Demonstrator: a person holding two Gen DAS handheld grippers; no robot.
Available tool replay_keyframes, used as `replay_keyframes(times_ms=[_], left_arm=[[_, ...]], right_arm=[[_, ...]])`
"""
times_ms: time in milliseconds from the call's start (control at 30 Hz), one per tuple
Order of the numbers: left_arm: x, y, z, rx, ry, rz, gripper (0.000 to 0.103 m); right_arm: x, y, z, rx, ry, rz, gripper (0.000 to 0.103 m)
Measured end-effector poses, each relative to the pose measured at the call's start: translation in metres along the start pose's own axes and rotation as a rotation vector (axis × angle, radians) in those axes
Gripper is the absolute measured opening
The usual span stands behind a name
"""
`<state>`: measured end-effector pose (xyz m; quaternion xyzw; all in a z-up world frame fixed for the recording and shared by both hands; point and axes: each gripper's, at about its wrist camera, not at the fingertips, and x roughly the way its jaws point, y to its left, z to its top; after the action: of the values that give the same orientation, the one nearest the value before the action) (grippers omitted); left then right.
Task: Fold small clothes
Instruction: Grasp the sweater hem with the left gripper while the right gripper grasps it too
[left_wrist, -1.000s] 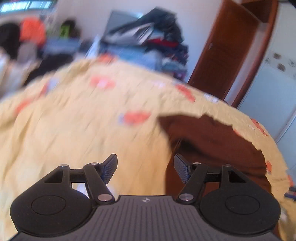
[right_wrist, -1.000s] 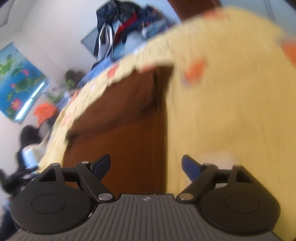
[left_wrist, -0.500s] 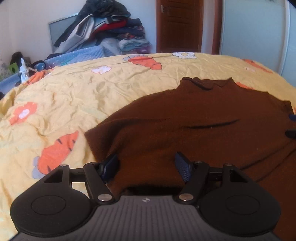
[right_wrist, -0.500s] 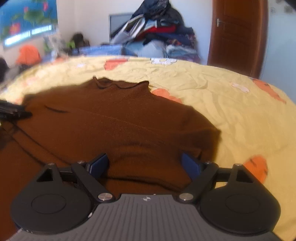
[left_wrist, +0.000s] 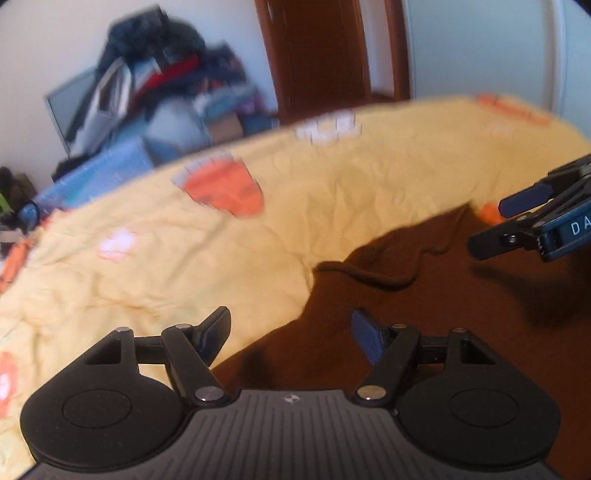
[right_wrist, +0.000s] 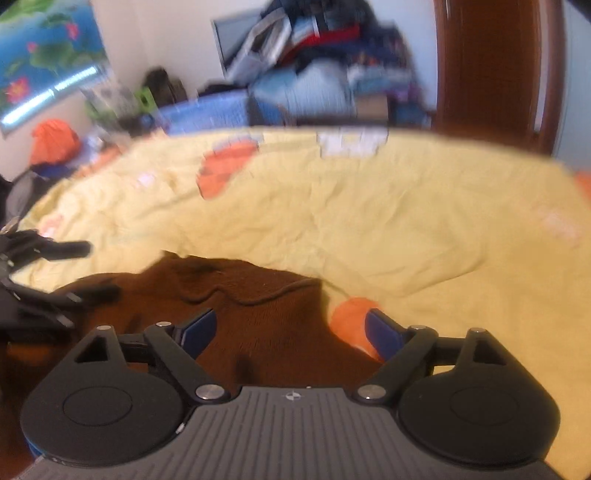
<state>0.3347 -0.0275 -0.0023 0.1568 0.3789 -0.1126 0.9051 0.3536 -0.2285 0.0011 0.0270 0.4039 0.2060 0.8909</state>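
two grippers tilt down over a brown knit sweater (left_wrist: 424, 314) lying flat on a wrinkled yellow sheet (left_wrist: 184, 258) printed with orange shapes. the left gripper (left_wrist: 291, 332) straddles the sweater's left edge, its jaws just narrowed yet still apart, pinching nothing. the right gripper (right_wrist: 291, 328) hangs near the rolled collar (right_wrist: 258, 295), jaws spread wide and empty.

You have one brown sweater (left_wrist: 424, 314) lying on one bed, under it one yellow bedsheet (left_wrist: 184, 266) with orange and white prints. You hold two grippers, the left gripper (left_wrist: 291, 332) and the right gripper (right_wrist: 291, 328), each with two fingers. Behind the bed you see one pile of clothes (right_wrist: 317, 48), one brown door (left_wrist: 321, 51) and one floral poster (right_wrist: 44, 48).
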Motion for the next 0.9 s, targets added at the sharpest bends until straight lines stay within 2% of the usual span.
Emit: replay_keyframes(times_ms=[33, 67, 100, 133, 167, 200, 233, 267, 300, 333, 367, 400, 433, 467, 500, 533, 567, 600, 667, 700, 767, 800, 833, 867, 900], left_arm=[[0.009, -0.003, 0.003, 0.009, -0.005, -0.012, 0.043], [0.011, -0.003, 0.007, 0.007, -0.031, -0.022, 0.014], [0.011, -0.003, 0.009, -0.012, -0.047, -0.003, 0.001], [0.007, 0.001, 0.009, -0.053, -0.086, 0.033, 0.0], [0.004, 0.006, 0.007, -0.101, -0.136, 0.087, 0.0], [0.007, 0.014, 0.003, -0.14, -0.147, 0.14, 0.0], [0.017, 0.022, -0.001, -0.176, -0.115, 0.177, 0.0], [0.032, 0.03, -0.006, -0.214, -0.046, 0.176, 0.0], [0.036, 0.033, -0.011, -0.226, -0.08, 0.193, 0.0], [0.04, 0.035, -0.01, -0.241, -0.062, 0.197, 0.0], [0.038, 0.04, -0.009, -0.283, -0.077, 0.16, 0.002], [0.033, 0.045, -0.009, -0.31, -0.117, 0.092, 0.002], [0.029, 0.046, -0.008, -0.307, -0.156, 0.042, 0.004], [0.029, 0.045, -0.005, -0.291, -0.174, 0.013, 0.012], [0.033, 0.043, -0.001, -0.27, -0.168, -0.018, 0.036], [0.041, 0.041, 0.005, -0.252, -0.152, -0.04, 0.054], [0.048, 0.04, 0.01, -0.239, -0.143, -0.044, 0.085], [0.055, 0.038, 0.011, -0.228, -0.142, -0.034, 0.09], [0.07, 0.029, 0.016, -0.207, -0.105, -0.037, 0.089], [0.075, 0.027, 0.015, -0.205, -0.091, -0.058, 0.072], [0.087, 0.021, 0.015, -0.188, -0.06, -0.083, 0.03], [0.084, 0.018, 0.017, -0.178, -0.076, -0.066, 0.007], [0.084, 0.016, 0.018, -0.171, -0.084, -0.032, 0.007], [0.083, 0.016, 0.018, -0.18, -0.103, 0.014, 0.007], [0.086, 0.018, 0.017, -0.195, -0.116, 0.04, 0.007]], right_arm=[[0.012, -0.001, 0.004, 0.011, 0.023, 0.004, 0.083], [0.022, 0.0, 0.006, 0.006, 0.037, 0.022, 0.075], [0.024, 0.005, 0.004, -0.014, 0.017, 0.031, 0.054], [0.026, 0.009, 0.005, -0.039, 0.013, 0.045, 0.031], [0.024, 0.014, 0.006, -0.057, 0.011, 0.058, 0.014], [0.017, 0.019, 0.006, -0.092, -0.052, 0.072, 0.014], [0.008, 0.026, 0.002, -0.151, -0.132, 0.085, 0.014], [0.007, 0.031, -0.002, -0.207, -0.168, 0.07, 0.014], [0.016, 0.032, -0.004, -0.228, -0.132, 0.036, 0.014], [0.03, 0.028, -0.006, -0.218, -0.063, -0.004, 0.014], [0.029, 0.023, -0.008, -0.191, -0.105, 0.009, 0.014], [0.028, 0.018, -0.006, -0.141, -0.097, 0.023, 0.017], [0.024, 0.011, -0.004, -0.078, -0.099, 0.05, 0.024], [0.018, 0.007, -0.003, -0.026, -0.108, 0.061, 0.049], [0.012, 0.003, -0.003, -0.004, -0.125, 0.066, 0.08], [0.004, 0.002, -0.005, -0.006, -0.16, 0.074, 0.091], [-0.001, 0.002, -0.007, -0.016, -0.192, 0.073, 0.102], [-0.003, 0.002, -0.008, -0.022, -0.202, 0.065, 0.099], [0.006, 0.0, -0.004, -0.012, -0.155, 0.052, 0.091], [0.011, 0.001, -0.003, -0.012, -0.139, 0.055, 0.083], [0.021, 0.006, -0.001, -0.042, -0.103, 0.057, 0.071], [0.026, 0.011, -0.002, -0.062, -0.086, 0.058, 0.054], [0.029, 0.015, -0.003, -0.091, -0.07, 0.052, 0.038], [0.033, 0.02, -0.002, -0.119, -0.069, 0.017, 0.01], [0.031, 0.025, -0.001, -0.138, -0.094, -0.002, 0.013]])
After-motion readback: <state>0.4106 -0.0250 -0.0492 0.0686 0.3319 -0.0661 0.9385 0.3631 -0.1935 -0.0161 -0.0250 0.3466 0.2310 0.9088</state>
